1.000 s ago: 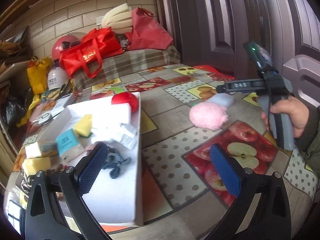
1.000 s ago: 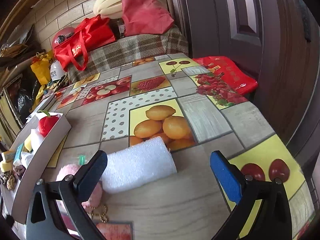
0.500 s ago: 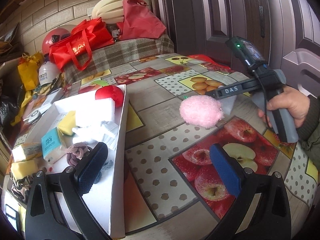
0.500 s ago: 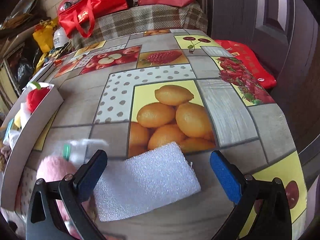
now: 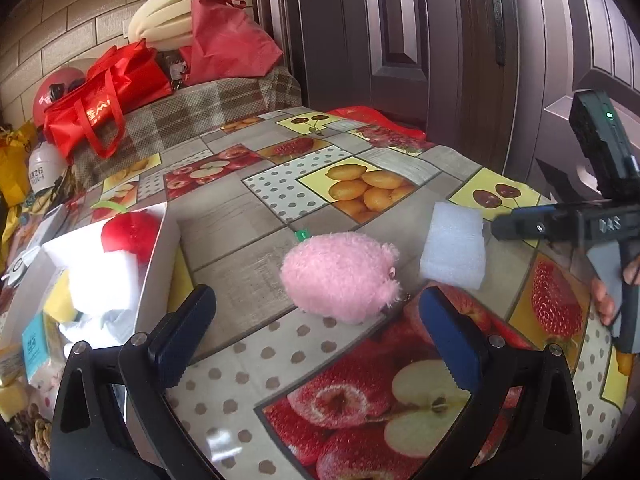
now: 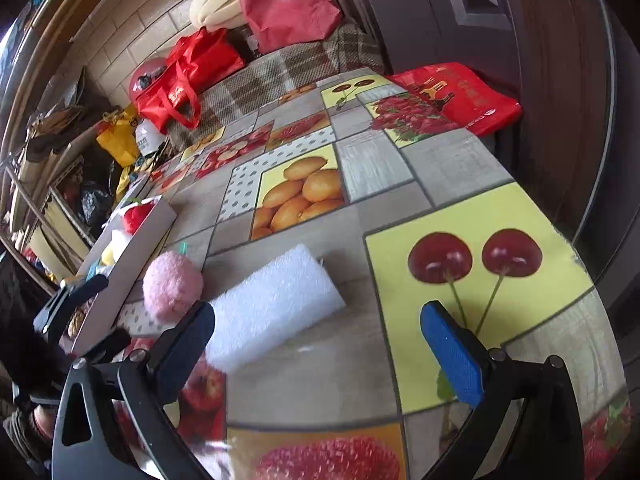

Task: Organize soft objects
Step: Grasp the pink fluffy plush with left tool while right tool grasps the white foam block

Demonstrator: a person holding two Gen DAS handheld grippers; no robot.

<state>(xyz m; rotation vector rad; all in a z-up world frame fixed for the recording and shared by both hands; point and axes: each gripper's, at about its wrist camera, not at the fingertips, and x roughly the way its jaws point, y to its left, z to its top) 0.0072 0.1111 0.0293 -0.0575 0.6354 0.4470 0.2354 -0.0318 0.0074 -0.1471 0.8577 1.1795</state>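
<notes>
A pink plush ball (image 5: 340, 276) lies on the fruit-print tablecloth, just beyond my open, empty left gripper (image 5: 316, 336). It also shows in the right wrist view (image 6: 173, 285). A white foam block (image 5: 454, 245) lies flat to its right; in the right wrist view the foam block (image 6: 276, 304) sits just past my open, empty right gripper (image 6: 316, 340), near its left finger. A white box (image 5: 156, 276) at the left holds a red plush (image 5: 130, 232), a white sponge (image 5: 102, 280) and several other soft items. The right gripper's body (image 5: 600, 224) is at the right edge of the left wrist view.
Red bags (image 5: 104, 96) and cream foam rolls (image 5: 164, 30) sit on a plaid-covered bench behind the table. A dark door (image 5: 420, 40) stands at the back right. A red bag (image 6: 456, 96) lies at the table's far right edge. Shelves (image 6: 44, 184) are at the left.
The left gripper has swung right, from over the box toward the pink ball. The right gripper has drawn back and tilted; the foam block now lies left of its centre.
</notes>
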